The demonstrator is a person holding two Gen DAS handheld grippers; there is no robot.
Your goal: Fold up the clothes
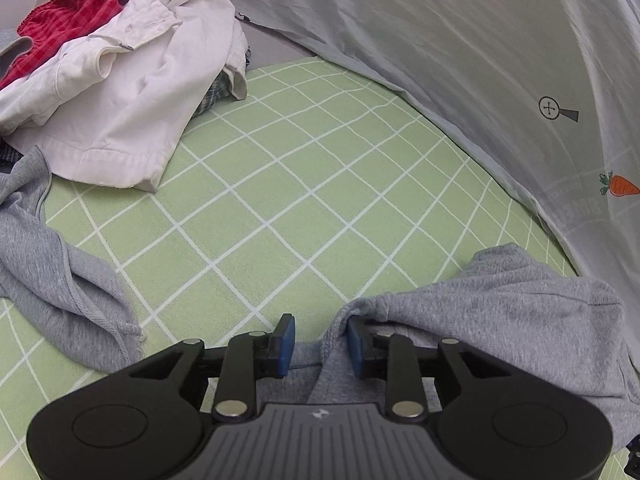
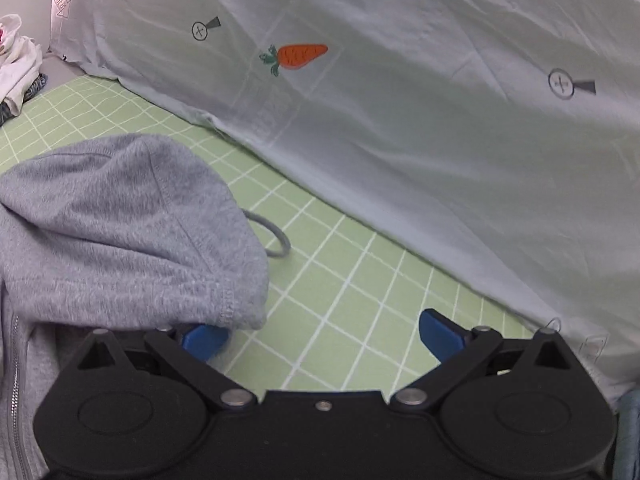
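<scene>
A: Where's the grey hoodie (image 1: pixel 520 312)?
B: On the green checked sheet (image 1: pixel 280 184), w/ a fold bunched right at the left gripper (image 1: pixel 321 344).
A: Clamped on it?
B: No. Blue pads (image 1: pixel 287 340) stand a bit apart; the cloth edge sits between them, against the right-hand pad only. Not pinched.
A: Right gripper (image 2: pixel 322 336)?
B: Wide apart, nothing between the pads, just bare sheet. Its left pad (image 2: pixel 204 340) is tucked under the hoodie's stitched hem (image 2: pixel 228 304). Zip (image 2: pixel 14 380) runs down the far left of that view; a grey drawcord (image 2: pixel 276 240) loops out onto the sheet.
A: Other stuff?
B: Pile top left in the left view: white garment (image 1: pixel 132 92) over a red checked one (image 1: pixel 80 12), plus another grey piece (image 1: pixel 52 264) below it. Pale duvet w/ a carrot print (image 2: pixel 300 56) along the back edge.
</scene>
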